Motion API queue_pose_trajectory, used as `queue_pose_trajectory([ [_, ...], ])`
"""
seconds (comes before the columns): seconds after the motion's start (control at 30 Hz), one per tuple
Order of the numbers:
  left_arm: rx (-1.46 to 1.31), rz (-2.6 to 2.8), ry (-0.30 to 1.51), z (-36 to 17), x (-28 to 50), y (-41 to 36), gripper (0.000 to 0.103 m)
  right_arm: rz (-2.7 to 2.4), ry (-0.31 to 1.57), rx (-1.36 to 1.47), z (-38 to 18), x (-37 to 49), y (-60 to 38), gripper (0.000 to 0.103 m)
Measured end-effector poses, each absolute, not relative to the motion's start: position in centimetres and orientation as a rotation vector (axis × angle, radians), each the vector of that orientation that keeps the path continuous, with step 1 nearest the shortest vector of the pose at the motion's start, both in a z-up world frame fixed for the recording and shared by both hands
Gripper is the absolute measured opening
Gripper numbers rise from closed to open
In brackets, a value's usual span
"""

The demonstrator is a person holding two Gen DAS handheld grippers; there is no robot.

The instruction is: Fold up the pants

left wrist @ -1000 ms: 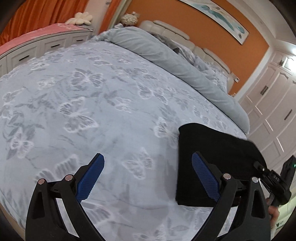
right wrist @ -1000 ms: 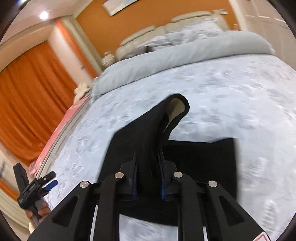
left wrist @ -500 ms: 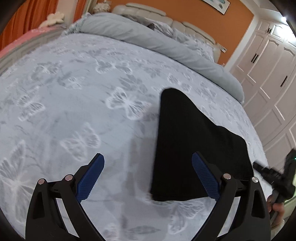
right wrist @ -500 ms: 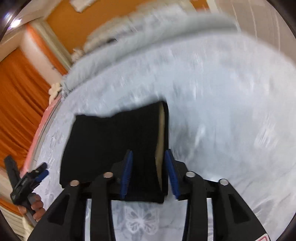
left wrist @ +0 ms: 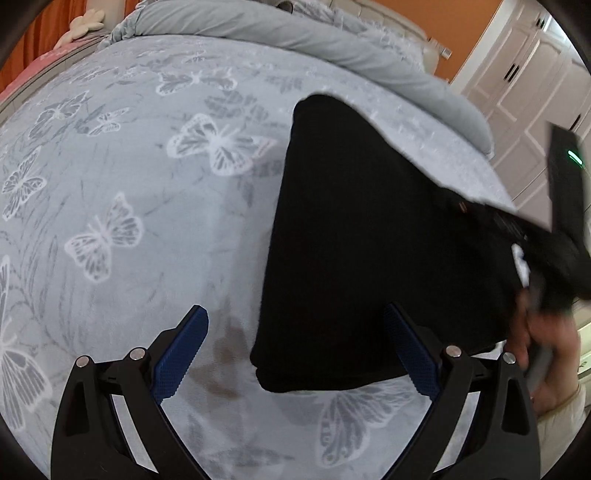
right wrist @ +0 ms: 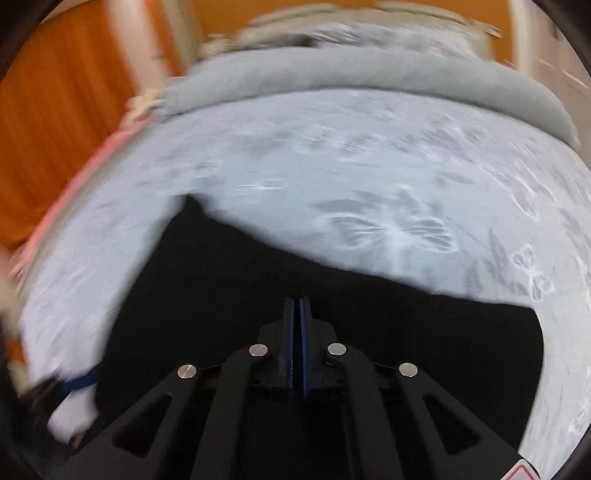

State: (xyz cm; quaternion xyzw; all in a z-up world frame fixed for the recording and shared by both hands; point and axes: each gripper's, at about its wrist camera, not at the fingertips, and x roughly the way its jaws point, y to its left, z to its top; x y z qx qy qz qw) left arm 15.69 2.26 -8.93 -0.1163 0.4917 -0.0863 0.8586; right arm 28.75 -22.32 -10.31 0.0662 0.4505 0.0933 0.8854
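In the left wrist view, the left gripper (left wrist: pixel 295 354) is hovering wide open and empty, straddling the near corner of the black pants (left wrist: pixel 373 251) lying folded on the butterfly bedspread (left wrist: pixel 129 206).

In the right wrist view, the right gripper (right wrist: pixel 296 314) is sitting closed and empty above the pants (right wrist: pixel 332 302); pressing evenly should flatten the fold.

I'm in a home bedroom: big bed (left wrist: pixel 147 229) w/ butterfly-print cover, rolled grey duvet (left wrist: pixel 295 33) at the head, orange curtains (right wrist: pixel 74 110) + wall, white panelled wardrobe doors (left wrist: pixel 528 85) alongside.
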Motion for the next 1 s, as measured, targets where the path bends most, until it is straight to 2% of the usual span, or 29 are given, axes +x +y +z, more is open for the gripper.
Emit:
queue_pose_trajectory([
  [0.07, -0.236, -0.184, 1.049, -9.6, 16.1, 2.1, 0.094, 0.156, 0.968, 0.281, -12.1, 30.7, -25.3, 0.0],
  [0.13, -0.241, -0.194, 1.06, -9.8, 16.4, 2.1, 0.095, 0.065, 0.938, 0.386, -11.6, 30.9, -28.0, 0.0],
  [0.2, -0.265, -0.213, 1.059, -9.5, 16.5, 2.5, 0.094, -0.001, 0.869, 0.423, -9.0, 29.4, -29.8, 0.011],
  [0.23, -0.282, -0.227, 1.058, -9.2, 16.6, 2.7, 0.094, -0.026, 0.845, 0.43, -8.0, 28.4, -30.8, 0.02],
  [0.27, -0.318, -0.248, 1.056, -8.9, 16.6, 3.1, 0.094, -0.032, 0.823, 0.447, -7.1, 27.4, -31.7, 0.034],
  [0.3, -0.347, -0.259, 1.054, -8.6, 16.6, 3.5, 0.094, -0.034, 0.798, 0.472, -6.1, 25.6, -33.1, 0.042],
  [0.37, -0.414, -0.263, 1.056, -8.3, 16.6, 4.5, 0.094, -0.08, 0.794, 0.483, -5.5, 22.7, -34.9, 0.073],
  [0.43, -0.455, -0.254, 1.056, -8.3, 16.5, 5.1, 0.094, -0.115, 0.832, 0.489, -5.9, 19.5, -36.6, 0.08],
  [0.63, -0.55, -0.283, 1.119, -10.3, 16.4, 4.9, 0.097, 0.043, 1.015, 0.593, -10.8, 16.2, -36.8, 0.08],
  [0.77, -0.513, -0.272, 1.136, -12.0, 16.9, 3.2, 0.098, 0.13, 1.11, 0.584, -13.7, 15.7, -34.2, 0.081],
  [0.8, -0.483, -0.268, 1.12, -11.9, 17.0, 2.8, 0.093, 0.135, 1.108, 0.577, -14.1, 15.8, -33.8, 0.081],
  [0.83, -0.463, -0.271, 1.106, -11.7, 17.1, 2.5, 0.084, 0.133, 1.081, 0.565, -14.2, 15.9, -33.4, 0.071],
  [0.87, -0.46, -0.324, 1.102, -11.4, 17.5, 2.1, 0.053, 0.186, 1.068, 0.571, -14.0, 16.2, -33.0, 0.039],
  [0.97, -0.541, -0.356, 1.098, -9.6, 17.3, 3.5, 0.022, 0.244, 0.983, 0.557, -10.0, 15.8, -31.8, 0.028],
  [1.0, -0.549, -0.373, 1.075, -8.3, 16.9, 4.1, 0.02, 0.272, 0.952, 0.535, -8.5, 15.1, -31.3, 0.028],
])
